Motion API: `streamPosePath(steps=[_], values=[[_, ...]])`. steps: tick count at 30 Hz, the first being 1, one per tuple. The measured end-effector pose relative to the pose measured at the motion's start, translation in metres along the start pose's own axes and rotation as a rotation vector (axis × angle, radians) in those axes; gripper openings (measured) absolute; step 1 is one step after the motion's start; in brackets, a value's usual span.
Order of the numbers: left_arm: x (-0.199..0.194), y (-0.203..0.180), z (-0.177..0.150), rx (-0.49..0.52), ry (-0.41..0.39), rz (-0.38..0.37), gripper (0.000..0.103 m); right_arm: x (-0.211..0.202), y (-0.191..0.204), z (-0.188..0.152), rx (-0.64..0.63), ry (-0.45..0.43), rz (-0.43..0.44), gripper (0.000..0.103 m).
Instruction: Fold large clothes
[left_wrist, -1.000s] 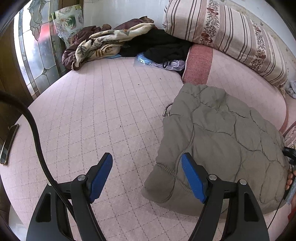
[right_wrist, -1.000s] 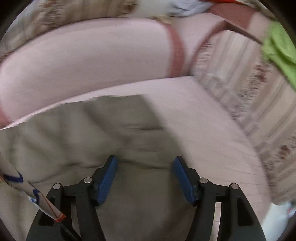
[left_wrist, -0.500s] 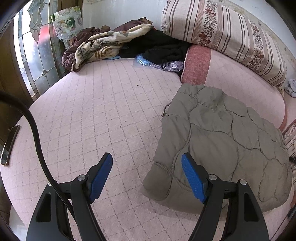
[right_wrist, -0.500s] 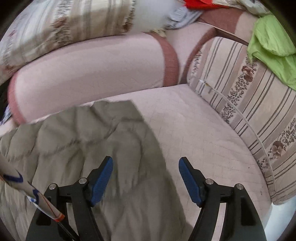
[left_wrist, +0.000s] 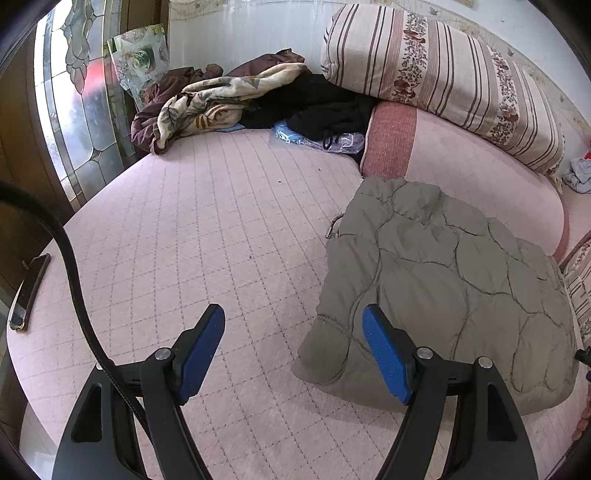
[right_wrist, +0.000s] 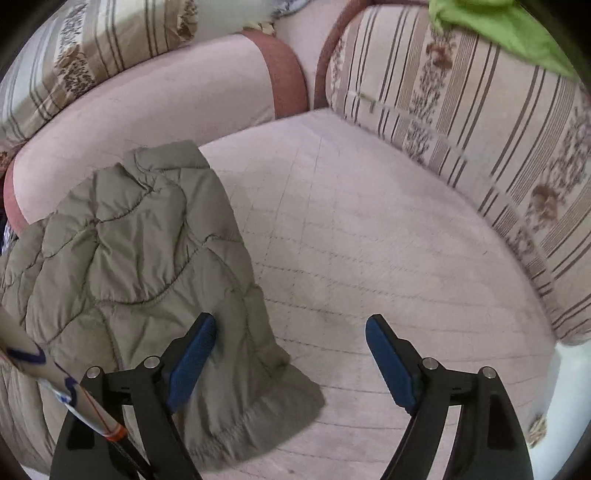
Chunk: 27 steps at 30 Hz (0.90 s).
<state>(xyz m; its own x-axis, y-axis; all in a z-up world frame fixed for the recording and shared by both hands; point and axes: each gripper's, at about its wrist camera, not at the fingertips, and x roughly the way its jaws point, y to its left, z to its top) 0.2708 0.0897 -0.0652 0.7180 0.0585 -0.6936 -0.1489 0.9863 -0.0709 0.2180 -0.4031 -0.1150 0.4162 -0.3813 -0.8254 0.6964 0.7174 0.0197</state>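
1. Two grippers are hovering over the bed, both with fingers spread wide and holding nothing.
2. Left gripper (left_wrist: 293, 347): its jaws are gaping above the pink quilted mattress (left_wrist: 207, 229), with the right finger hanging over the jacket's near-left corner; whether it is touching the fabric cannot be told.
3. Right gripper (right_wrist: 290, 356): its jaws are standing fully apart, the left finger over the jacket's right edge, the right finger over bare mattress.
4. Olive quilted jacket (left_wrist: 443, 280): it is lying folded into a compact puffy bundle on the right part of the bed, its far end resting against the pink bolster (left_wrist: 461, 162) below the striped pillow (left_wrist: 450, 70).
5. Handling judgement: the jacket is looking soft, light and springy, with a smooth shell likely to be slipping between the pads; the padding is probably going to be pushing any fold back open.
6. Hold points, as a judgement: the ribbed hem at the near-left corner and the stitched seam lines are offering thinner, firmer fabric than the puffed panels.
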Motion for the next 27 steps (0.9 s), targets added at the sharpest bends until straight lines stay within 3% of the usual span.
streamPosePath(steps=[10, 14, 20, 23, 27], values=[[-0.003, 0.006, -0.002, -0.003, 0.011, -0.012, 0.076, -0.015, -0.025, 0.0, 0.053, 0.023, 0.023, 0.087], [0.011, 0.01, 0.01, -0.002, 0.04, -0.054, 0.076, 0.0, -0.031, 0.012, 0.064, 0.07, 0.104, 0.091], [0.077, 0.032, 0.024, -0.135, 0.198, -0.246, 0.076, 0.038, -0.038, 0.027, 0.097, 0.175, 0.282, 0.095], [0.099, 0.035, 0.026, -0.226, 0.235, -0.41, 0.076, 0.065, -0.044, 0.033, 0.142, 0.237, 0.382, 0.096], [0.125, 0.022, 0.026, -0.257, 0.286, -0.564, 0.079, 0.099, -0.045, 0.036, 0.168, 0.299, 0.503, 0.099]])
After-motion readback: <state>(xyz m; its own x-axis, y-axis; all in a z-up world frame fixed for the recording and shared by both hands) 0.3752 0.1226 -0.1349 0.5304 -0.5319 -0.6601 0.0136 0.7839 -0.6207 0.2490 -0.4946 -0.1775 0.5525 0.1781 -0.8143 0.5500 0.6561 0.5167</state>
